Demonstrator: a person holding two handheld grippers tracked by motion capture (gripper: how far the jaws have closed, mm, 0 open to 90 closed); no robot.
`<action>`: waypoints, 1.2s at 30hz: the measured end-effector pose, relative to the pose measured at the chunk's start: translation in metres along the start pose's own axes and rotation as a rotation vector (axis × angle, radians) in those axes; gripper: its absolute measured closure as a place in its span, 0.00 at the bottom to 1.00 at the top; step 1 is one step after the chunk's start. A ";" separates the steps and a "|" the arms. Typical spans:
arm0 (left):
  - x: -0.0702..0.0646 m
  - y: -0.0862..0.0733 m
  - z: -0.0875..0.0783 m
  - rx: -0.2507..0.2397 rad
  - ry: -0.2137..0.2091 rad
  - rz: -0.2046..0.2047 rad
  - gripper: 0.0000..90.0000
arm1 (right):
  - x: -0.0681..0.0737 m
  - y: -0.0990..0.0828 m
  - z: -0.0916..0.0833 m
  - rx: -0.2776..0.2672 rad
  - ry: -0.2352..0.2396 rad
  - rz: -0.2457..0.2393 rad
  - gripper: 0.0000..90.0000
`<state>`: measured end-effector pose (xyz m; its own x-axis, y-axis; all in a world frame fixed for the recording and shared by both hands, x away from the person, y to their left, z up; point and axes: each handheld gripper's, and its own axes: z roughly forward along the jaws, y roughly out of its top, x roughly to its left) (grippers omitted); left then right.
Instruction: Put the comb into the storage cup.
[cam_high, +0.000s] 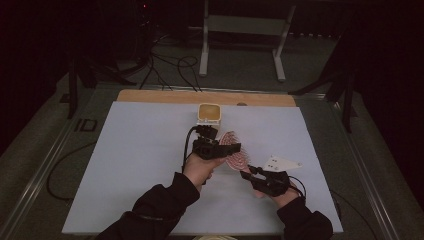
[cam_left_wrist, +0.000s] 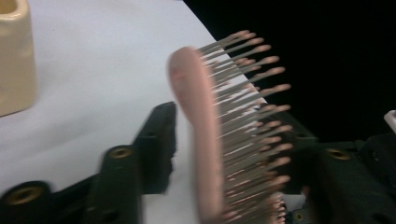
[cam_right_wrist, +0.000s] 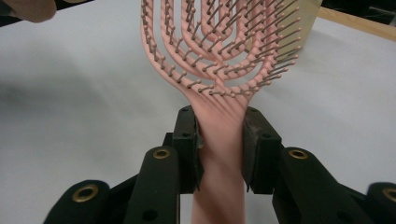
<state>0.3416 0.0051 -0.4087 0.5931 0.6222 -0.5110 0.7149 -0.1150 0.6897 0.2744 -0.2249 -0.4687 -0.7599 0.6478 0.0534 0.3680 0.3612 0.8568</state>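
Observation:
A pink hairbrush with a vented head hangs over the white sheet between both grippers. My right gripper is shut on its handle; in the right gripper view the two jaws of that gripper pinch the handle just below the head of the hairbrush. My left gripper spans the head from the side. In the left gripper view the hairbrush stands edge-on inside that gripper, one jaw tip against its smooth back, the other against the bristle tips.
A cream square cup stands just beyond the left gripper, near the wooden far edge of the table; the cup sits at the left gripper view's top left. The white sheet covers the table. Cables and a stand lie on the floor behind.

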 end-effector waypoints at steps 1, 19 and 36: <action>0.000 0.000 0.000 -0.001 -0.003 -0.002 0.60 | 0.000 0.000 0.000 0.001 -0.004 -0.001 0.78; -0.012 0.003 -0.003 -0.026 -0.040 0.025 0.73 | 0.000 0.000 0.000 0.000 0.002 0.009 0.77; -0.019 0.010 -0.013 -0.034 -0.049 0.131 0.73 | -0.002 0.001 -0.002 -0.047 0.042 0.036 0.34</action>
<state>0.3324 0.0026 -0.3852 0.6984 0.5651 -0.4392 0.6177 -0.1660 0.7687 0.2750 -0.2272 -0.4664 -0.7690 0.6304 0.1055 0.3708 0.3055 0.8770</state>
